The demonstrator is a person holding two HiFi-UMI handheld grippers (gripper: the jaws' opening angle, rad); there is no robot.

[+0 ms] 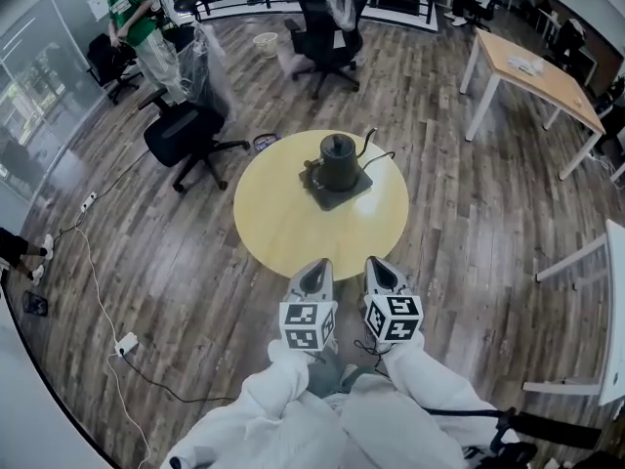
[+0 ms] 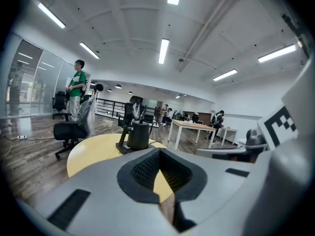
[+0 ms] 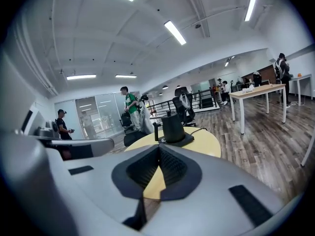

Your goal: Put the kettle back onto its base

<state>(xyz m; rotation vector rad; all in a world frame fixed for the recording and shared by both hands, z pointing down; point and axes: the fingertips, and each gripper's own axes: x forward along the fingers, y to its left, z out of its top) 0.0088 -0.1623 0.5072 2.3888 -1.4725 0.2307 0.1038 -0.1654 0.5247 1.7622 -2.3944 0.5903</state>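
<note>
Both tongs are closed and empty, left tongs (image 1: 314,267) and right tongs (image 1: 379,264) at the round worktop's (image 1: 283,228) near edge. The kettle (image 1: 339,160) sits on its base (image 1: 356,190) toward the far side, so the task looks finished, nothing left; bare floor (image 1: 469,213) rings the worktop.

We see no hands: white sleeves (image 1: 283,391) cover them behind marker cubes (image 1: 308,326). In head view, cubes hide rear of left gripper (image 1: 318,265) and right gripper (image 1: 377,262). Ahead of grippers, kettle (image 1: 339,160) covers most of base (image 1: 337,197); we cannot tell contact there. Cord (image 1: 381,157) too thin to follow past table edge. Right of right gripper, white table (image 1: 613,301) cut by frame edge. People at far desks (image 2: 216,118), well beyond left gripper, too small to make out.
</note>
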